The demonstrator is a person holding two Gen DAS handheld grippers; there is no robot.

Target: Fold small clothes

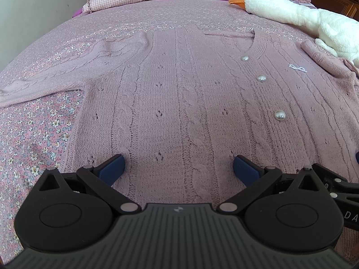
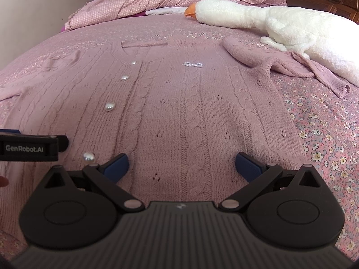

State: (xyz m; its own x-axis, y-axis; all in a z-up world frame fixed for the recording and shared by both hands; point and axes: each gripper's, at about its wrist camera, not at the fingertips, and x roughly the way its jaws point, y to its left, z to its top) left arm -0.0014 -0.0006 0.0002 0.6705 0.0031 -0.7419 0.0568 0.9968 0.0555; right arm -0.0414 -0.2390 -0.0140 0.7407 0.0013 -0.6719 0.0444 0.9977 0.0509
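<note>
The left gripper [image 1: 178,168] has a dark grey body with raised lengthwise ribs and a small round silver emblem near its front edge. On either side sits a large matte black rounded housing with a shallow circular recess, tapering to a point with a triangular cut-out. Black link arms run from silver round rivets to the fingers [image 1: 112,168], which carry dark blue pads. The right gripper [image 2: 181,168] is built alike: ribbed grey body, black housings, silver rivets, blue-padded fingers [image 2: 116,167]. In the right wrist view, the left gripper's black side bears white lettering reading "GenRobot.AI"; a bit of skin shows just below it.
</note>
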